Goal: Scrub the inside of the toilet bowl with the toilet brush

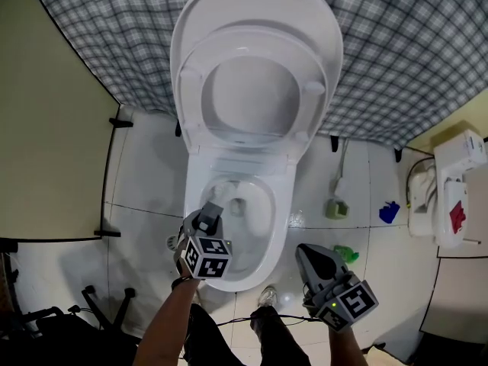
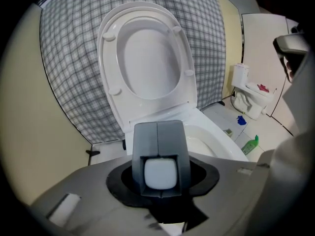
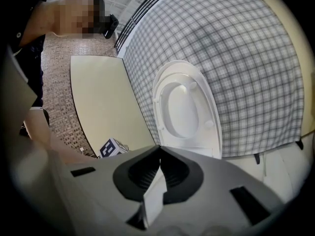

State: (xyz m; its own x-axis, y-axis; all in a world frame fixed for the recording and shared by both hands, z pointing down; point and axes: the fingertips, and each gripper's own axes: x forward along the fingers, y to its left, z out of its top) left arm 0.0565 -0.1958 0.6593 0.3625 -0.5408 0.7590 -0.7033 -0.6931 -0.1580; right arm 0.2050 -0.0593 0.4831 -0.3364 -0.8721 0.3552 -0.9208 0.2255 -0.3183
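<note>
Head view looks steeply down; gripper views (both low) share the lid (image 2: pixel 147 58).

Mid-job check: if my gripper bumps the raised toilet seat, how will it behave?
The seat looks like rigid plastic hinged at the bowl's back, so it should swing rather than flex. It leans back against the lid, so a light bump probably leaves it up; pulled forward, it may drop.

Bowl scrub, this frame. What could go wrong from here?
1. The left gripper and right gripper are both shut on nothing, so no brush is in hand.
2. The left gripper hangs over the open toilet bowl; lowering it could wet the jaws.
3. The green bottle sits by the right gripper and could get knocked over.
</note>
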